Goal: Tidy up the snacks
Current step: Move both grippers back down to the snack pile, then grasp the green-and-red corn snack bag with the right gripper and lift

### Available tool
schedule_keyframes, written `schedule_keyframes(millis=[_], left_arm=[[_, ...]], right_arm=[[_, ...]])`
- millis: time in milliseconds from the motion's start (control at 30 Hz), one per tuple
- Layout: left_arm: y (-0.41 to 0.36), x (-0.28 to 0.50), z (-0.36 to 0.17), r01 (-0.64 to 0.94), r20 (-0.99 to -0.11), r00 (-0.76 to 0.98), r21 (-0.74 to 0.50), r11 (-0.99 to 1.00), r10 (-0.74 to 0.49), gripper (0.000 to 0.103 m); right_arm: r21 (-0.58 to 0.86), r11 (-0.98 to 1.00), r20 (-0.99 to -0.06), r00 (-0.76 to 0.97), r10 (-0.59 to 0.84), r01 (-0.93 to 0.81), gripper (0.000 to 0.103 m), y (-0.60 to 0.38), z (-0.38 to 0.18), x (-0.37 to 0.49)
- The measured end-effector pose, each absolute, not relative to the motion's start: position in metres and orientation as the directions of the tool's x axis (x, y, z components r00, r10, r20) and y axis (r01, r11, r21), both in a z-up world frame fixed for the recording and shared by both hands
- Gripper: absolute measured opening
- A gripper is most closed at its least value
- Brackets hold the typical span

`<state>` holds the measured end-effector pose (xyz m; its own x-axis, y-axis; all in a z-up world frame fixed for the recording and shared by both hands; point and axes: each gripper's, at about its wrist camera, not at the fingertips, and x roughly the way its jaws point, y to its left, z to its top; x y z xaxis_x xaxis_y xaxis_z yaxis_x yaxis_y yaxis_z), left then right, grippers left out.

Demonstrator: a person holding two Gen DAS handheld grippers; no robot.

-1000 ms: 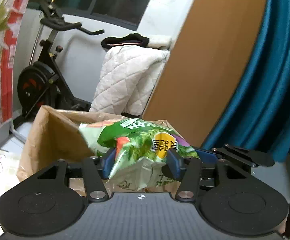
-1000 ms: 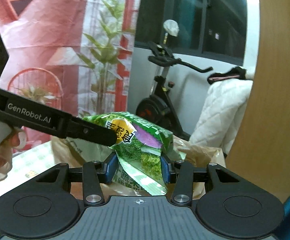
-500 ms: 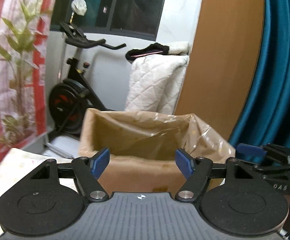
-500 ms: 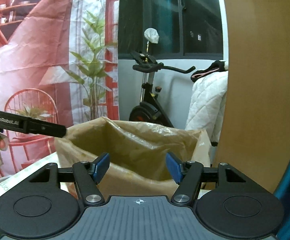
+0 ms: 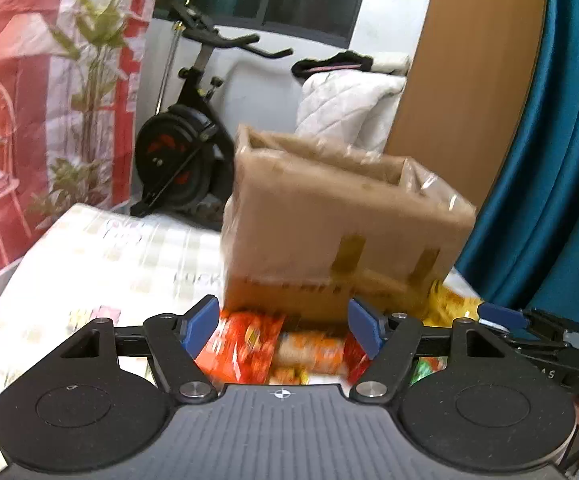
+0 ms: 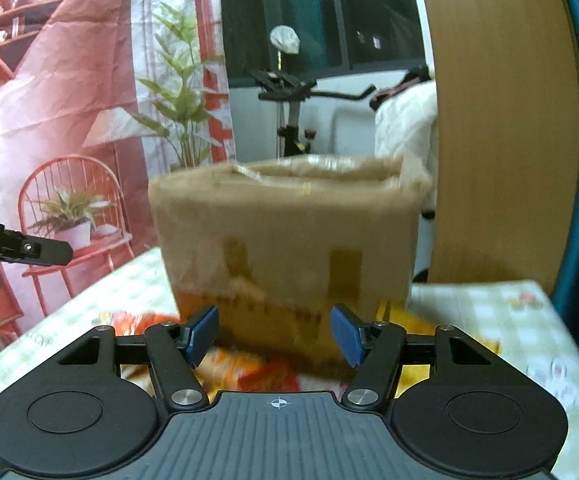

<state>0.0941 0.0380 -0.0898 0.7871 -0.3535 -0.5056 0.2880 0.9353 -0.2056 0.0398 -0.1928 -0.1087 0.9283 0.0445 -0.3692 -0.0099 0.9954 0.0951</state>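
Observation:
A brown cardboard box lined with clear plastic stands on the table; it also shows in the right wrist view. My left gripper is open and empty, in front of the box and above a red snack bag and an orange snack pack. A yellow snack bag lies right of the box. My right gripper is open and empty, over blurred orange and red snack packs at the box's foot. The box's inside is hidden.
The table has a pale checked cloth. An exercise bike, a quilted white cover, a wooden panel and a teal curtain stand behind. The other gripper's tip shows at the left of the right wrist view.
One second ago both grippers held a green snack bag over the box. They let go of it, opened, and have since drawn back and dropped low in front of the box.

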Motion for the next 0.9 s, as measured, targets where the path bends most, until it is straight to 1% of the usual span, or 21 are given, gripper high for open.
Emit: schedule_keyframes(millis=[167, 333, 500, 733, 767, 833, 867, 900], left_arm=[[0.044, 0.082, -0.107, 0.263, -0.531, 0.788, -0.168, 0.950, -0.312, 0.073], [0.048, 0.076, -0.125, 0.234, -0.560, 0.771, -0.196, 0.952, -0.305, 0.071], [0.038, 0.070, -0.136, 0.243, -0.553, 0.783, -0.149, 0.958, -0.285, 0.071], [0.032, 0.060, -0.143, 0.232, -0.544, 0.803, -0.089, 0.969, -0.243, 0.071], [0.032, 0.060, -0.143, 0.230, -0.541, 0.806, -0.085, 0.969, -0.239, 0.071], [0.033, 0.059, -0.144, 0.229, -0.540, 0.807, -0.083, 0.970, -0.237, 0.071], [0.033, 0.059, -0.145, 0.227, -0.541, 0.807, -0.085, 0.970, -0.236, 0.071], [0.033, 0.060, -0.146, 0.226, -0.542, 0.806, -0.087, 0.970, -0.236, 0.071]], right_arm=[[0.126, 0.992, -0.440, 0.896, 0.060, -0.004, 0.059, -0.176, -0.141, 0.031], [0.115, 0.993, -0.487, 0.871, 0.059, -0.003, 0.059, -0.159, -0.158, 0.028], [0.113, 0.994, -0.505, 0.862, 0.047, 0.011, 0.062, -0.159, -0.167, 0.021], [0.112, 0.991, -0.507, 0.862, -0.010, 0.077, 0.062, -0.179, -0.170, 0.014], [0.108, 0.990, -0.506, 0.862, -0.023, 0.090, 0.064, -0.180, -0.170, 0.013], [0.103, 0.989, -0.501, 0.865, -0.042, 0.108, 0.074, -0.184, -0.170, 0.012], [0.104, 0.988, -0.498, 0.866, -0.048, 0.114, 0.083, -0.185, -0.170, 0.011], [0.105, 0.987, -0.495, 0.867, -0.053, 0.120, 0.087, -0.187, -0.170, 0.010]])
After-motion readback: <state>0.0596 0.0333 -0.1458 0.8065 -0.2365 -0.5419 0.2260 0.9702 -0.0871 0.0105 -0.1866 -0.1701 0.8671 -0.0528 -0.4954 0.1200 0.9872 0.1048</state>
